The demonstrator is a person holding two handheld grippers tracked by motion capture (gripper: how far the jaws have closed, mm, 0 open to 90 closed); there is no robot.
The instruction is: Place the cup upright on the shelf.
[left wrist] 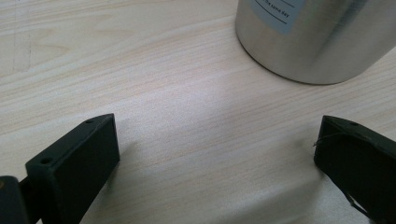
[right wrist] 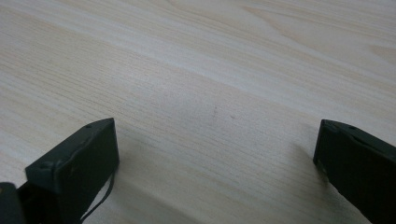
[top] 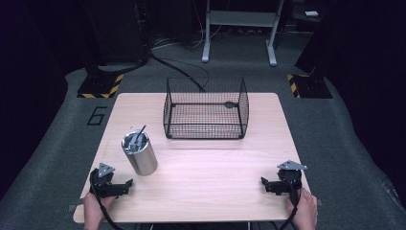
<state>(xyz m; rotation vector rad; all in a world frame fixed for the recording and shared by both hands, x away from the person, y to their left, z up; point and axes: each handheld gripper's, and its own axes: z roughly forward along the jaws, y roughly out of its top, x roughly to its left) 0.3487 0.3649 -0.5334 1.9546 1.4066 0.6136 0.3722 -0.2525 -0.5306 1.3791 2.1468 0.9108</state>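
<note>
- Your left gripper (top: 125,186) sits low at the near left corner of the desk (top: 206,187), jaws spread wide and holding nothing – in the left gripper view bare wood shows between them.
- Your left hand (top: 93,211) grips it from the desk's near edge, cable trailing down past the wrist.
- The steel cup (top: 139,153) stands upright just ahead and to the right of that gripper, near but apart; a thin metal utensil (top: 139,134) leans inside it (handle pokes above the rim, can't tell what kind).
- In the left gripper view the steel cup's base (left wrist: 317,42) sits beyond the jaws, toward the upper right, with a pale label on its side.
- Your right gripper (top: 266,184) rests at the near right corner, jaws wide apart too and holding nothing – well apart from the cup.
- Your right hand (top: 304,211) holds it from behind.
- A black wire basket (top: 206,128) stands at the far middle of the desk, with something small and dark inside near its back wall.
</note>
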